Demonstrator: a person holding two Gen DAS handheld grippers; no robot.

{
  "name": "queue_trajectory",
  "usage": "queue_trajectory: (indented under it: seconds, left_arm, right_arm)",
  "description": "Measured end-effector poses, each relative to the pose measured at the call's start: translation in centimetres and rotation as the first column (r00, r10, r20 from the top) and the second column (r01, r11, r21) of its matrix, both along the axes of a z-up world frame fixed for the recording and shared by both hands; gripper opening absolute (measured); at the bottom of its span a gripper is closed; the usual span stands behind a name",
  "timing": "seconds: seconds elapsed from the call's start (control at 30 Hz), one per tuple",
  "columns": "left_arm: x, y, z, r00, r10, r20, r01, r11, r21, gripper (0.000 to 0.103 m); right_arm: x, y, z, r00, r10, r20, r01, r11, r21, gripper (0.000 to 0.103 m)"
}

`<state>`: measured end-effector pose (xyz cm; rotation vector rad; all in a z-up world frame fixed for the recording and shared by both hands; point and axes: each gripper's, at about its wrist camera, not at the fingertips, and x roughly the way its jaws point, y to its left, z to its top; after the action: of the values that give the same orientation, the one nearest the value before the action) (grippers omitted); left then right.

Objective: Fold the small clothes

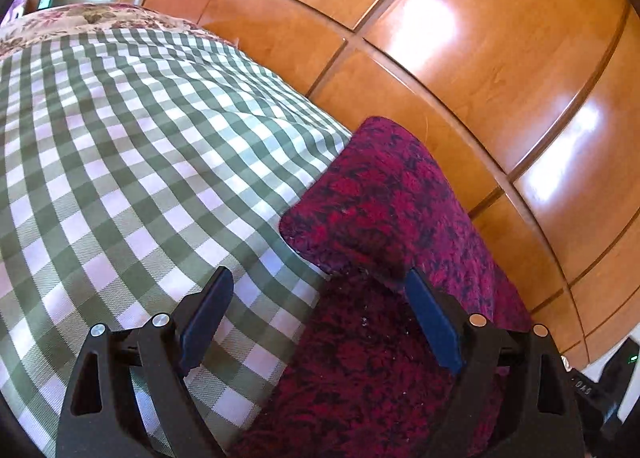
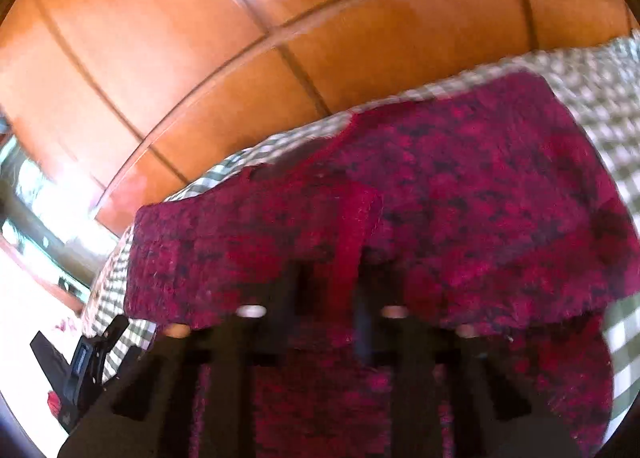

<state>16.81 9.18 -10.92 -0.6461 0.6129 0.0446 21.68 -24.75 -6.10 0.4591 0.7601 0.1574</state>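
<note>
Left gripper fingers (spread wide) straddle red knit garment.

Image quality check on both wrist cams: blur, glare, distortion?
Left wrist view: sharp, with strong fisheye bending of the checked cloth and blown-out glare patches on the wooden panels. Right wrist view: motion-blurred throughout, red knit garment and right gripper smeared, glare on the panels at top.

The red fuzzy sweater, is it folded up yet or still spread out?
Partly folded. The sweater has one flap doubled back over itself on the checkered cloth, and the right gripper pinches a raised fold.
</note>
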Motion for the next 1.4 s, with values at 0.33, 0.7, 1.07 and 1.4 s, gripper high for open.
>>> queue_trajectory:
  seconds: [0.33,0.7,1.07,1.4]
  left_arm:
    - [1.4,-0.6,0.0,0.997,-0.022,-0.068,0.025,0.999,0.036,0.085]
    - [8.4,-4.5,4.7,0.992,-0.06,-0.108,0.09,0.948,0.306,0.05]
    - [6.7,-0.4,0.2,0.978,-0.029,-0.205,0.07,0.979,0.192,0.045]
    - [2.7,-1.5,7.1,0.994,0.095,0.061,-0.108,0.956,0.273,0.046]
  right_arm:
    - [0.4,-4.2,-1.5,0.993,-0.122,0.002,0.121,0.986,-0.112,0.008]
    - [-2.1,-4.5,-1.9,0.991,-0.034,0.127,0.037,0.999,-0.016,0.009]
    - [-0.6,-4.8,-3.0,0.994,-0.098,0.042,0.099,0.995,-0.015,0.004]
    - [-0.9,-4.9,-2.9,0.994,-0.104,0.041,0.104,0.995,-0.005,0.005]
